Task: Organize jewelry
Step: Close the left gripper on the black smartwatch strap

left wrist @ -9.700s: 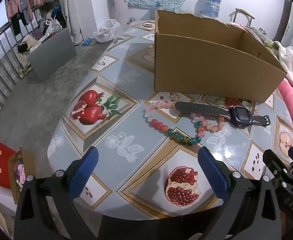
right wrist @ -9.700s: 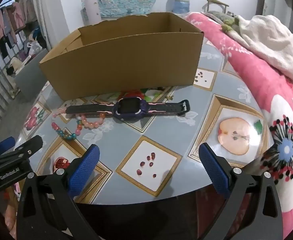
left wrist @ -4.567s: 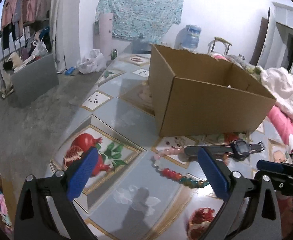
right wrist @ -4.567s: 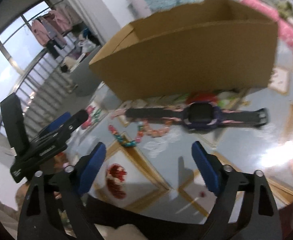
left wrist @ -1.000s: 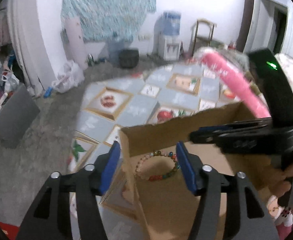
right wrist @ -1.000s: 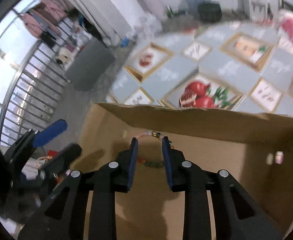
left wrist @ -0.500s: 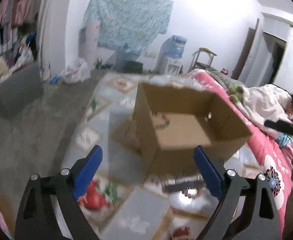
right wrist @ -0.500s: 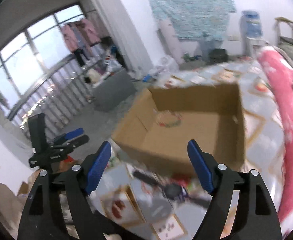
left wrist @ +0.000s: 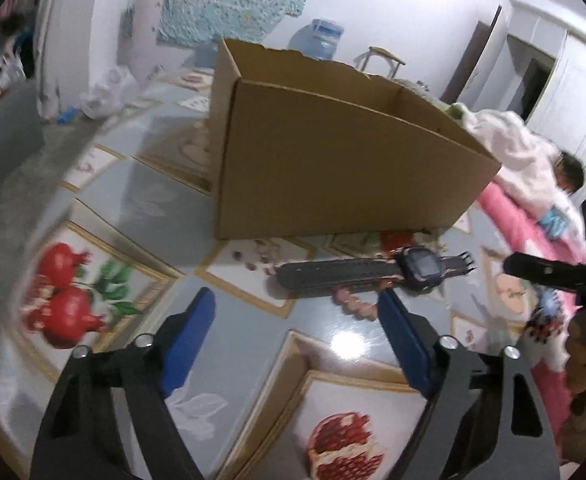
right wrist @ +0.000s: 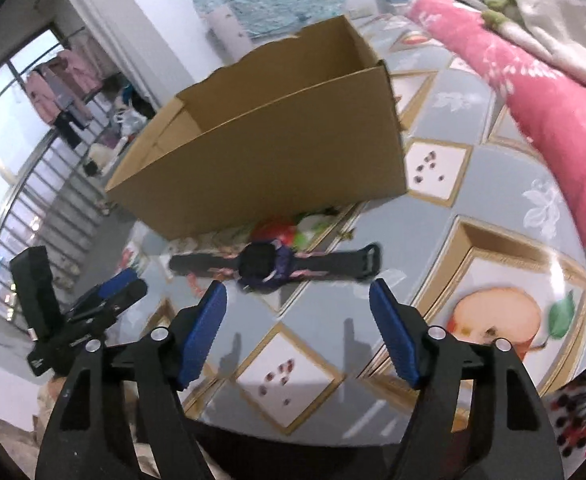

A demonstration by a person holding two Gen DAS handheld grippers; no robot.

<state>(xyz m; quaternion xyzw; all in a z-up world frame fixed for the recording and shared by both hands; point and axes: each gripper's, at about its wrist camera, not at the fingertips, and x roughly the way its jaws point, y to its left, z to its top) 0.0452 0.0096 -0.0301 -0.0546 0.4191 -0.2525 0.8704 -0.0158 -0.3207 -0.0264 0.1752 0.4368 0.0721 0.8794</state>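
Note:
A dark watch (left wrist: 373,273) with a purple case lies flat on the table in front of an open cardboard box (left wrist: 333,168). It also shows in the right wrist view (right wrist: 269,266), in front of the box (right wrist: 269,176). A pink bead bracelet (left wrist: 351,302) lies partly under the strap. My left gripper (left wrist: 297,320) is open and empty, low over the table just before the watch. My right gripper (right wrist: 297,312) is open and empty, just before the watch case. The box's inside is hidden.
The table (left wrist: 141,200) has a glossy fruit-print cover. A pink quilt (right wrist: 549,96) lies along its right side, with a person (left wrist: 569,176) under a white blanket. A metal railing (right wrist: 33,216) and grey floor (left wrist: 5,132) lie to the left.
Both grippers have come down from high above the box to low over the table, close to the watch. Both stay open and empty.

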